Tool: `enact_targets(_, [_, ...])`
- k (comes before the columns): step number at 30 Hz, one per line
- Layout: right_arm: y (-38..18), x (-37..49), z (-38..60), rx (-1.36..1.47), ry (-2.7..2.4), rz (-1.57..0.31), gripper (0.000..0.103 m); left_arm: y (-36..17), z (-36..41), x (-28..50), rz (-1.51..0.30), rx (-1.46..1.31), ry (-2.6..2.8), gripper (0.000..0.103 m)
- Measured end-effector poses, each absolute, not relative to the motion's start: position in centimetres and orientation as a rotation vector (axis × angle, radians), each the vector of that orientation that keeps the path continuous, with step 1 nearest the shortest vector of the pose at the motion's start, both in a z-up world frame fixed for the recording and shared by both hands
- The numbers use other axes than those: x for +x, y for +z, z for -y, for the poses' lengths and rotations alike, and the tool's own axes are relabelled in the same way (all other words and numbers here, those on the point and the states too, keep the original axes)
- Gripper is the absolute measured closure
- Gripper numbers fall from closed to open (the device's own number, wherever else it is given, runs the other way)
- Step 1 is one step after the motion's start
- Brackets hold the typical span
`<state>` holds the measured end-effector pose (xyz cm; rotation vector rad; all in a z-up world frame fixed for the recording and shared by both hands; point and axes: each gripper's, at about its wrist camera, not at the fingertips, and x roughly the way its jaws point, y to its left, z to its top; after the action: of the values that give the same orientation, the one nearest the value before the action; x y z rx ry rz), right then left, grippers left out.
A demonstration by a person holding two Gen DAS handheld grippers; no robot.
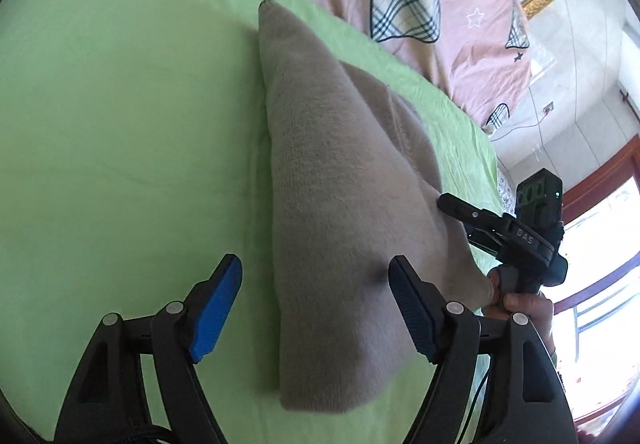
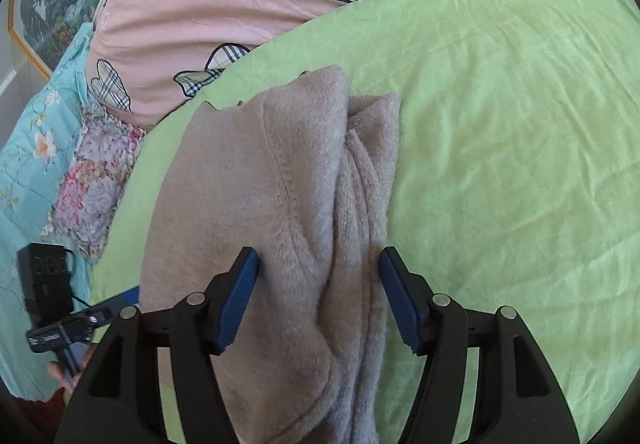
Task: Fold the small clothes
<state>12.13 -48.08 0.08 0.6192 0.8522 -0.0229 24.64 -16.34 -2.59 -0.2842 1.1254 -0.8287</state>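
Taupe fleece garment [image 2: 296, 228] running 12-to-6 between wide-open, empty right tongs [image 2: 318, 284]; left tongs [image 1: 316, 292] likewise spread, gripping nothing.

Both wrist views are looking down closely along their fingers — from opposite sides — sharing the beige garment [image 1: 340, 204] [image 2: 288, 212] on the green sheet [image 1: 120, 132] [image 2: 500, 164].

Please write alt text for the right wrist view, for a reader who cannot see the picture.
A folded beige fleece garment lies on a green sheet, and the right gripper is open with its blue-padded fingers on either side of the garment's near end. Behind is a pink quilt with plaid hearts.
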Motion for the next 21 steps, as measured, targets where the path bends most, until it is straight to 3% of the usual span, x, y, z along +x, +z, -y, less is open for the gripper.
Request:
enact_targets(8, [-1.7,13.2,49.3,0.749,0.019,-0.859,0.037,-5.4,18.3,27.7,-1.165,-0.4,-0.879,0.021])
enact_targets(10, [-2.4,13.6,49.1,0.761,0.04,-0.881,0.04,-6.0,18.9,28.3,-1.17,-0.432,-0.893,0.033])
enact_targets(12, [-2.9,13.9,48.9,0.778,0.061,-0.892,0.056,-6.2,19.2,28.5,-1.166,-0.439,-0.934,0.051])
enact_targets(16, [-2.2,13.6,47.8,0.756,0.034,-0.882,0.065,-5.0,19.1,27.7,-1.132,-0.377,-0.925,0.061])
enact_targets(21, [-0.2,12.4,44.9,0.779,0.091,-0.825,0.068,-1.6,15.5,25.4,-1.101,-0.344,-0.909,0.062])
